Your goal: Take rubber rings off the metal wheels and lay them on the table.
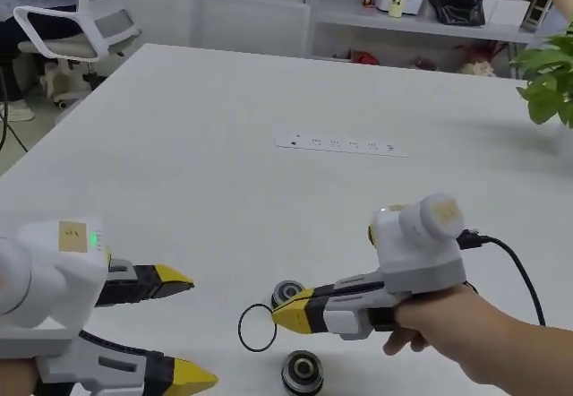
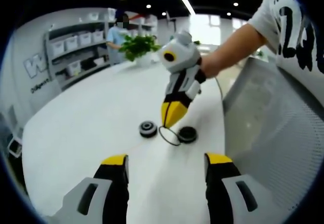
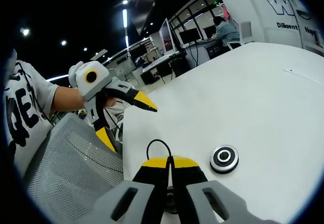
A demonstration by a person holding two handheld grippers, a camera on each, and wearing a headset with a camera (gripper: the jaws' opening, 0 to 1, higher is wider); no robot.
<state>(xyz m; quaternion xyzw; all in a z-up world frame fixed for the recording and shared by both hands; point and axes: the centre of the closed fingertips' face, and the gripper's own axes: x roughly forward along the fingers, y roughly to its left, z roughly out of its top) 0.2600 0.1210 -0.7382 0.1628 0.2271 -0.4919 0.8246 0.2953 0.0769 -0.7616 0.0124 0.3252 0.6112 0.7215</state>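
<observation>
Low in the middle, a ring (image 1: 241,329) is pinched in the closed right gripper (image 1: 276,317) between two wheels (image 1: 303,371), the left gripper (image 1: 204,331) is held spread wide and empty at lower left, and the ring, it seems, should next be laid on the table (image 1: 269,100) and let go.

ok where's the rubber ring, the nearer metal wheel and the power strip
rubber ring (image 1: 239,328): head view, left arc of loop
nearer metal wheel (image 1: 303,371): head view, centre hub
power strip (image 1: 340,144): head view, middle of its top
</observation>
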